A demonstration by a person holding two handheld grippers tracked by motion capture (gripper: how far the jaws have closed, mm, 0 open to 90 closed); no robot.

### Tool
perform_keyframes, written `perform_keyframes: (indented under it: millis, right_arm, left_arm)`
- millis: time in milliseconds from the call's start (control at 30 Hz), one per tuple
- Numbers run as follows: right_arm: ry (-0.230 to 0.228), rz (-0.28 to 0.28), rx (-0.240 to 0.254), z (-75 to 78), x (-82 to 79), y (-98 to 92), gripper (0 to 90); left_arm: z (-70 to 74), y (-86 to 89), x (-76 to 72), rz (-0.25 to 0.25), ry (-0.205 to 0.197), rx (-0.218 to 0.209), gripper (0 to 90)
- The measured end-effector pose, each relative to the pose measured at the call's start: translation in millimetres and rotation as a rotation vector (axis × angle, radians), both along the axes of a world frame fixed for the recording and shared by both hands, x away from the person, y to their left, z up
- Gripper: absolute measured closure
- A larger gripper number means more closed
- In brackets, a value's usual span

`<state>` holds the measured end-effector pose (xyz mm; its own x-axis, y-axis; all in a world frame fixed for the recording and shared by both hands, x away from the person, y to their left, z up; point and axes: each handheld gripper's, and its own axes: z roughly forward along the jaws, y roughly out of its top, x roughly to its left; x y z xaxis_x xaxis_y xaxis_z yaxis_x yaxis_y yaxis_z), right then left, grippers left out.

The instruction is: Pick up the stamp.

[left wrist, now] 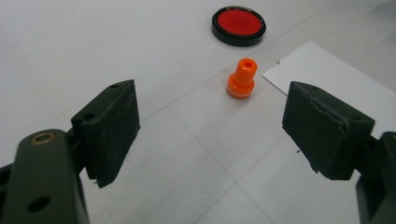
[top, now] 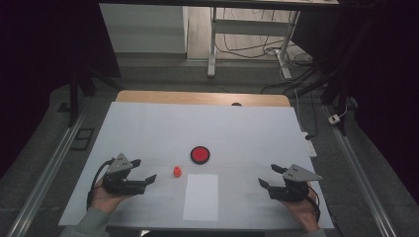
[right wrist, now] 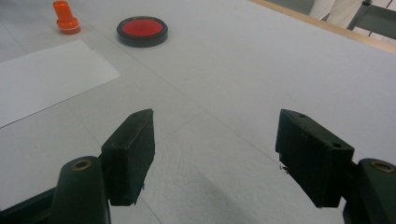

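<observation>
My left gripper (top: 143,173), jaws wide and empty, sits nearer the upright orange stamp (top: 177,171); right gripper (top: 270,176) likewise open, well apart.

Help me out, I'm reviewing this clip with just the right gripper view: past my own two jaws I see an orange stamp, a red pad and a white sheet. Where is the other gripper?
Observer: The left gripper sits at the table's near-left, held in the person's left hand, aimed at the orange stamp.
Operator: Is it holding anything?
Observer: No. In the left gripper view its jaws stand wide apart with nothing between them; the stamp is ahead of them, upright.
Operator: Does the stamp touch the white sheet?
Observer: No. From above it stands just off the sheet's far-left corner, with the red pad beyond it to the right.
</observation>
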<state>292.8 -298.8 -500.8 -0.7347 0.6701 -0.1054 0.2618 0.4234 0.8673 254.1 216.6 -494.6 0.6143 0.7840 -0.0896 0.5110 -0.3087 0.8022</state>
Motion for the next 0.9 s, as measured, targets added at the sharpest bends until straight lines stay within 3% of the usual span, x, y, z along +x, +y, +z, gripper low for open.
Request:
perform_keyframes:
  millis: [500, 900]
  right_arm:
    - [0.002, 0.005, -0.014, -1.2, -1.0, 5.3, 28.4]
    - [0.003, 0.006, -0.013, -1.9, -0.3, 5.8, 28.6]
  left_arm:
    - [6.3, -17.8, 20.3, -0.046, 0.003, -0.006, 22.9]
    - [9.9, -42.2, 40.1, -0.102, 0.016, 0.020, 24.3]
